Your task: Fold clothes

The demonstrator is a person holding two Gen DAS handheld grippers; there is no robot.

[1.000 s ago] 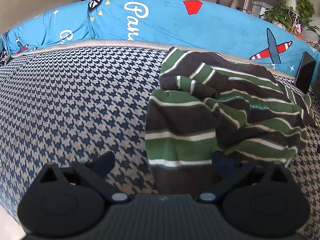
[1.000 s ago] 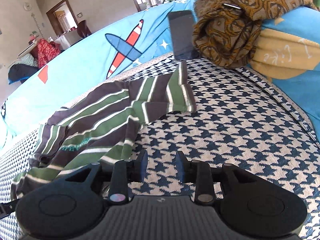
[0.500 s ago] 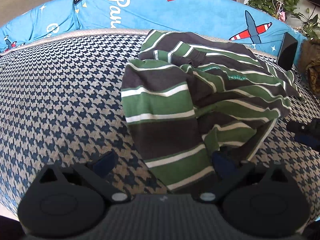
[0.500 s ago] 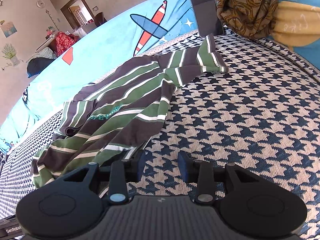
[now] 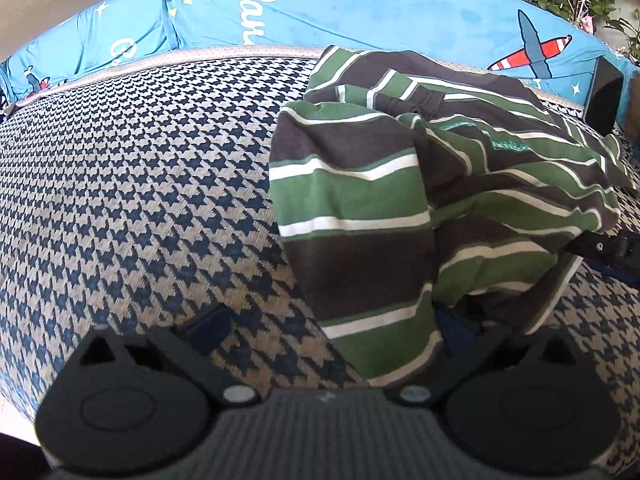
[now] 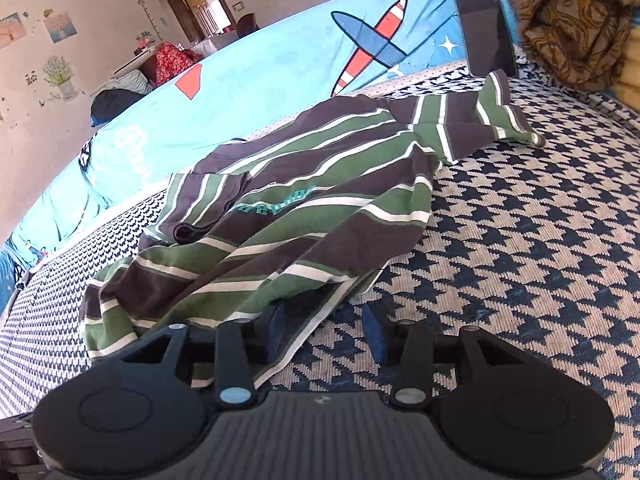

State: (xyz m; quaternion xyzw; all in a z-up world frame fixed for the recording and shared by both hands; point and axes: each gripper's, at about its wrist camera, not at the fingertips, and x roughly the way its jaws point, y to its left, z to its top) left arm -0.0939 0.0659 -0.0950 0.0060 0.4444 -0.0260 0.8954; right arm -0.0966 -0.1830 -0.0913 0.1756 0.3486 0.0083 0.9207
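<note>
One striped shirt, one dark phone upper right, one brown patterned cloth, two tongs, one houndstooth cushion.

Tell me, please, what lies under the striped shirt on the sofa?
The striped shirt lies crumpled on the houndstooth cover, which shows all round it. Whatever is beneath its bunched folds is covered and cannot be seen.

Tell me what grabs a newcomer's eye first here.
The crumpled green, brown and white striped shirt, lying mid-frame on the houndstooth cover. Behind it runs a bright blue cushion with a red-and-white airplane print. A dark phone leans against that cushion at the upper right.
</note>
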